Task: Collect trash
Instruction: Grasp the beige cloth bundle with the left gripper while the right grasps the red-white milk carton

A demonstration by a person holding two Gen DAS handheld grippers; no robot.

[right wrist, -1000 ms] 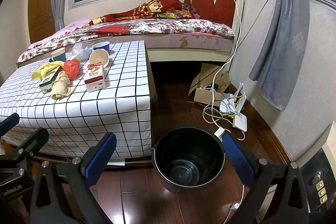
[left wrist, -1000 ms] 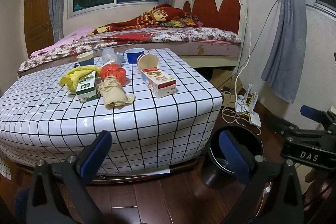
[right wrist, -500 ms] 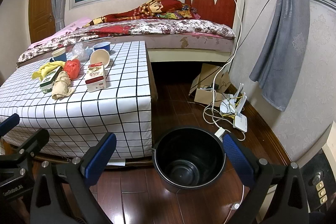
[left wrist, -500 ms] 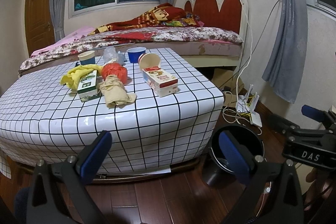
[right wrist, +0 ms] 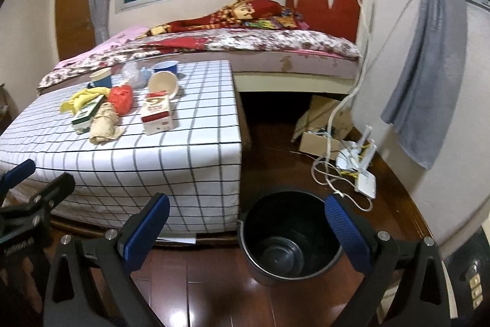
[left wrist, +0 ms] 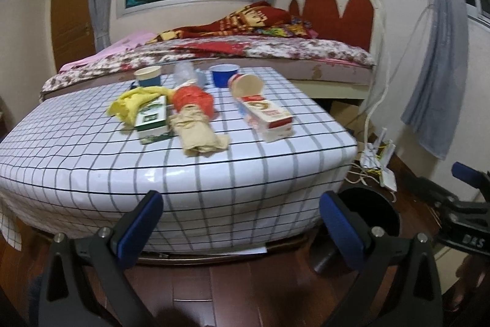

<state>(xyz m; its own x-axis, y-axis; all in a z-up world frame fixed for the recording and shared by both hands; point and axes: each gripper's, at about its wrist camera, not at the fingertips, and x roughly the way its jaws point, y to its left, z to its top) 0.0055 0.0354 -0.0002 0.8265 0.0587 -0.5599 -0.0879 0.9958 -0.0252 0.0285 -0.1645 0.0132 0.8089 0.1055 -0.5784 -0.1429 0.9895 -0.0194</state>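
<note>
On the checked table [left wrist: 92, 161] the trash lies in a loose cluster toward the far side. A crumpled brown paper bag [left wrist: 197, 132] lies nearest, touching a green and white carton [left wrist: 152, 120] on its left. A yellow wrapper [left wrist: 134, 103] lies behind the carton, a red plastic bag [left wrist: 193, 100] behind the paper bag. To the right a red and white carton [left wrist: 269, 118] lies flat, a tipped paper bowl [left wrist: 246, 85] at its far end. Farther back stand a paper cup [left wrist: 148, 75] and a blue cup [left wrist: 224, 75], with clear plastic [left wrist: 185, 71] between them. A black bin [right wrist: 289, 238] stands open and upright on the floor, near the table's right corner.
</note>
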